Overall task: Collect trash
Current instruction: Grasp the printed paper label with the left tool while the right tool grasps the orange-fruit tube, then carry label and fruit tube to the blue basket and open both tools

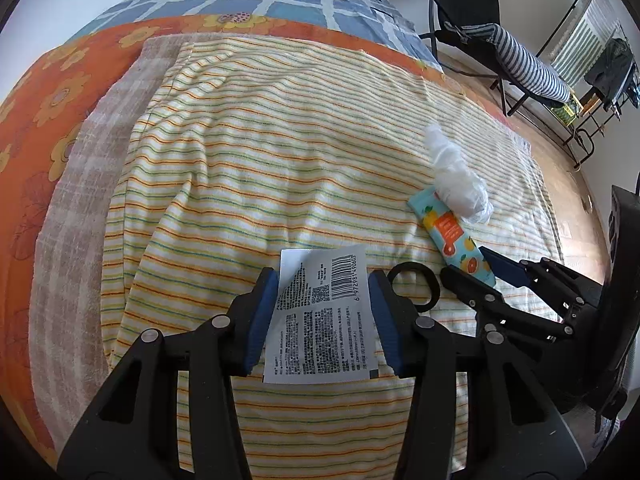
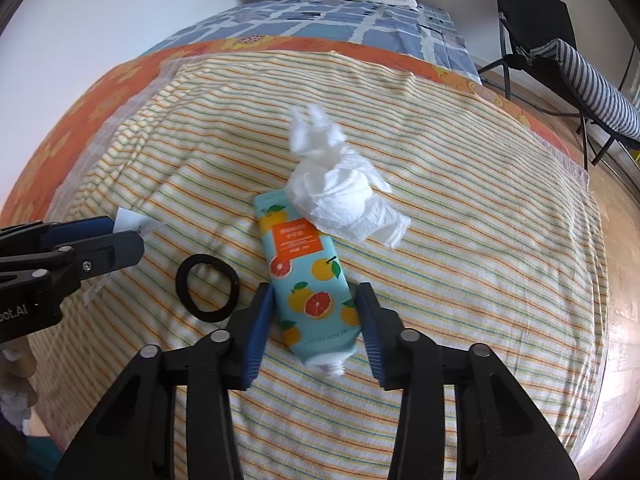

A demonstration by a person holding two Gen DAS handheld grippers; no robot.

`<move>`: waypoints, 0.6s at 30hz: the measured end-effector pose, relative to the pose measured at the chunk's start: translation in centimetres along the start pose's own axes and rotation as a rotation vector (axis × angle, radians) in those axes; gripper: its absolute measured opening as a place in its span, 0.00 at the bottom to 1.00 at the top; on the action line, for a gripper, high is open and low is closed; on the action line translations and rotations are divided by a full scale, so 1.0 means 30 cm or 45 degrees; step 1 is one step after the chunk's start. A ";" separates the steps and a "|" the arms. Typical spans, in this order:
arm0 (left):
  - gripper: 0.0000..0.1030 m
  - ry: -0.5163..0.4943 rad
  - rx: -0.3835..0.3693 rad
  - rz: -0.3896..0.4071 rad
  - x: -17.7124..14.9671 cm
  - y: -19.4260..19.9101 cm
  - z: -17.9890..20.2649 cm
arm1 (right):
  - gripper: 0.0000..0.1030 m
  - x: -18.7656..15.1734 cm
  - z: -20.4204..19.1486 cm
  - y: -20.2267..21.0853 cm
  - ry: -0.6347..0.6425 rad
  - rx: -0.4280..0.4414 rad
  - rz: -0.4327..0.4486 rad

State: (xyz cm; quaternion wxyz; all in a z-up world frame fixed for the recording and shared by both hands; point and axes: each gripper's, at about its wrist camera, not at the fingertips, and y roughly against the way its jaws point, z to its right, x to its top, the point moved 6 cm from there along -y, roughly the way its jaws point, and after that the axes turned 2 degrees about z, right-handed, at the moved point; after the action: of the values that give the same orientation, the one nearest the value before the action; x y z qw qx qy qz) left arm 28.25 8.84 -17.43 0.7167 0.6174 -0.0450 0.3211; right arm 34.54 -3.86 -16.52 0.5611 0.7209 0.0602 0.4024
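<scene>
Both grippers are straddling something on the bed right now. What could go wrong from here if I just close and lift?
1. The tissue lies on the tube's far end; lifting the tube with the right gripper may roll the tissue away.
2. The paper lies flat, so the left gripper might pinch the striped towel too.
3. The black ring sits between the grippers and could get knocked.

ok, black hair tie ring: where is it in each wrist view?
Left wrist: black hair tie sits right of centre, just right of the left gripper's right finger, partly hidden behind it.
Right wrist: hair tie sits left of centre, fully visible, left of the right gripper.
Shared landmark: the fruit-print tube, right of the ring in both.
</scene>
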 end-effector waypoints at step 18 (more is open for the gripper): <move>0.45 -0.017 -0.011 0.027 -0.064 0.140 -0.048 | 0.33 -0.096 -0.042 0.196 -0.010 0.075 0.054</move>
State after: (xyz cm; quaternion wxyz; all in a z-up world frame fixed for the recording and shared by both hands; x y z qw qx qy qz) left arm 24.10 9.51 -15.06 0.7156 0.6160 -0.0578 0.3242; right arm 29.66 -6.58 -12.91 0.5312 0.7399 0.0546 0.4092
